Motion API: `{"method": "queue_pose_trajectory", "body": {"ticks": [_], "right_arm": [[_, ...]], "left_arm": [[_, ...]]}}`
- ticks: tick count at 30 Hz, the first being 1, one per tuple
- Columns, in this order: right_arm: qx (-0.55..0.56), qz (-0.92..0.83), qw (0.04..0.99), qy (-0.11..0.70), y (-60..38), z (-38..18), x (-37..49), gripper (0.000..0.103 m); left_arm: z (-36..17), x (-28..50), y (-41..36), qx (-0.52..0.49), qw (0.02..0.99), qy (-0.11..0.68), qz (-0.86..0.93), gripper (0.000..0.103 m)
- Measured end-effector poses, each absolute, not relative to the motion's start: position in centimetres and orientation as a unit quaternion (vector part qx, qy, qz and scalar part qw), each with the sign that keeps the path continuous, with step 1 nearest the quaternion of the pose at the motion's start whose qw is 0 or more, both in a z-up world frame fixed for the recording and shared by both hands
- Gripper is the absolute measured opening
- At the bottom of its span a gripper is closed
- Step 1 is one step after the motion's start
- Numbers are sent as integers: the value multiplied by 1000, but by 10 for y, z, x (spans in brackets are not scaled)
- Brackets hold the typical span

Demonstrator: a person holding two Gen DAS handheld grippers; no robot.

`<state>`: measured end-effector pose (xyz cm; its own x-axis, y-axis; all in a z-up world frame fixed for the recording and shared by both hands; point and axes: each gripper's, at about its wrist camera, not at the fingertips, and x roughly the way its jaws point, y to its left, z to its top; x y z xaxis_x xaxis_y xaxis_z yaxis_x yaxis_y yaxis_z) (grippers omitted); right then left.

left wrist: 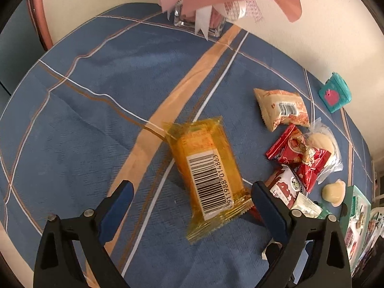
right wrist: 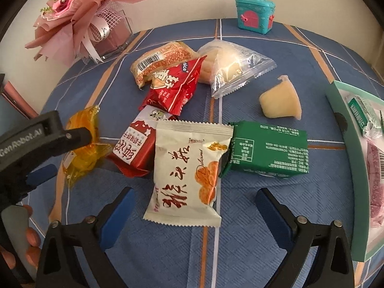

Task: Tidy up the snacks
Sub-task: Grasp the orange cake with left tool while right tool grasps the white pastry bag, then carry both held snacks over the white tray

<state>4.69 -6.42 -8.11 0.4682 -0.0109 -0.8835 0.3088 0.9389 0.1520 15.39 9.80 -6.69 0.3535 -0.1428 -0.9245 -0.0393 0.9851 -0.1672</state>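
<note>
left gripper gaping, straddling orange packet untouched | right gripper gaping, flanking white packet untouched

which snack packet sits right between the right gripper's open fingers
The white packet with red writing and an orange cookie picture. It lies centred ahead of the right gripper, while the green packet and red packet lie off to either side.

Both wrist cameras are looking steeply down along their claws, close above the counter. The left view is facing the yellow packet; the right view is sharing it, along with the teal box.
</note>
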Motion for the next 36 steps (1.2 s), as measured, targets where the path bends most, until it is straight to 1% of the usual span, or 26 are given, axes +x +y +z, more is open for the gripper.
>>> {"method": "queue_pose_trajectory", "body": {"ticks": [1, 5, 7, 8, 9, 10, 11, 12, 13, 14, 16, 19, 26, 36], "right_arm": [[143, -96, 845, 507, -62, -82, 49, 96], [132, -101, 847, 506, -58, -82, 54, 87], [129, -101, 847, 505, -58, -81, 55, 80], [128, -100, 848, 505, -58, -80, 55, 75], [129, -99, 848, 505, -57, -80, 56, 70], [131, -97, 848, 504, -58, -79, 54, 67], [133, -95, 848, 504, -57, -78, 55, 62], [134, -93, 848, 504, -57, -78, 57, 58], [135, -91, 848, 504, -57, -77, 57, 57], [137, -90, 848, 504, -58, -76, 55, 55], [141, -84, 847, 505, -59, -75, 56, 54], [138, -76, 850, 502, -58, -71, 55, 54], [139, -59, 861, 486, -58, -48, 50, 54], [133, -45, 881, 452, -64, -8, 28, 54]], "left_arm": [[-68, 155, 97, -83, 817, 569, -35, 92], [-68, 157, 93, -84, 818, 567, -40, 87], [-66, 157, 92, -89, 819, 565, -48, 77], [-66, 156, 92, -93, 817, 566, -51, 75], [-66, 156, 92, -94, 816, 567, -53, 71], [-66, 156, 92, -94, 816, 568, -54, 65], [-66, 155, 91, -95, 815, 568, -57, 62], [-65, 155, 91, -96, 815, 568, -60, 57], [-65, 154, 91, -98, 815, 568, -61, 52], [-63, 154, 91, -98, 814, 569, -61, 50], [-60, 151, 91, -96, 814, 570, -59, 47], [-55, 144, 91, -102, 812, 572, -56, 45], [-33, 133, 90, -112, 818, 561, -57, 44], [10, 113, 89, -126, 840, 524, -62, 44]]}}
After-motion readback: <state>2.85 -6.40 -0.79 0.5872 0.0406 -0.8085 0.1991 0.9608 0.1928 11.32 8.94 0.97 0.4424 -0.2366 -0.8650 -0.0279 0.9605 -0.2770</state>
